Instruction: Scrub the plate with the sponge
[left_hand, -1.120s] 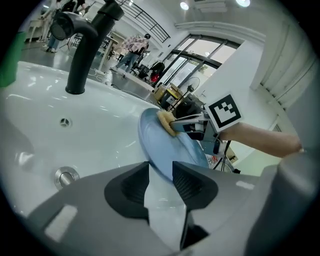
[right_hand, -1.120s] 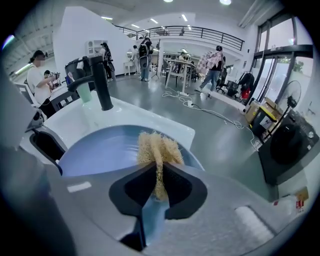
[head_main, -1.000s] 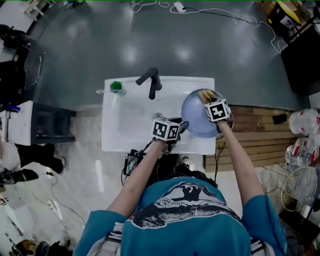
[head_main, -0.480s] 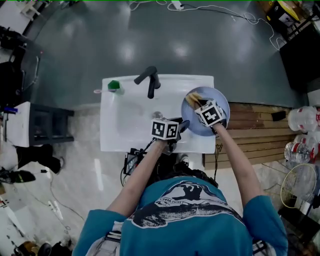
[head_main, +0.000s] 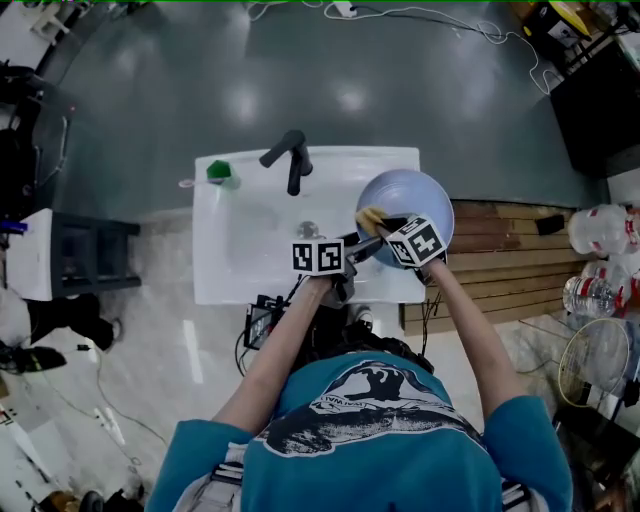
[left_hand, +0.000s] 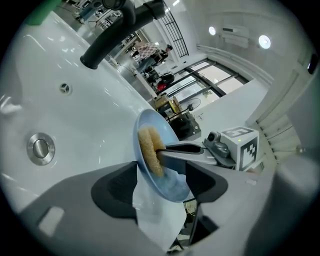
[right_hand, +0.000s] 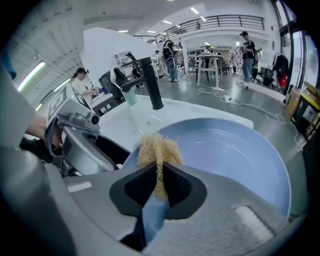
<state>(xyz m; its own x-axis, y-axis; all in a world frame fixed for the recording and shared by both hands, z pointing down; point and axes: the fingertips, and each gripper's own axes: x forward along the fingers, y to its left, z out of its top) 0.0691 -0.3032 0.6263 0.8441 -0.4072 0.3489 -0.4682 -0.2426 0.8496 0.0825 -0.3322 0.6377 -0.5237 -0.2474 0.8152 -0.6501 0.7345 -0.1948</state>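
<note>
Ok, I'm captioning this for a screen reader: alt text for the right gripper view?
The right gripper is shut on a tan fibrous sponge, pressing it onto a round pale blue plate. Behind stand a black tap and a white sink.

sink (head_main: 235, 270): white, centre, black faucet (head_main: 290, 160) at far edge, green object (head_main: 220, 172) on far-left corner | plate (head_main: 415, 195): blue, at sink's right end | sponge (head_main: 371, 216): tan, on plate's left part, at right gripper (head_main: 381, 226) tips | left gripper (head_main: 360, 248): at plate's near-left rim, jaws just been opening, rim between them
</note>
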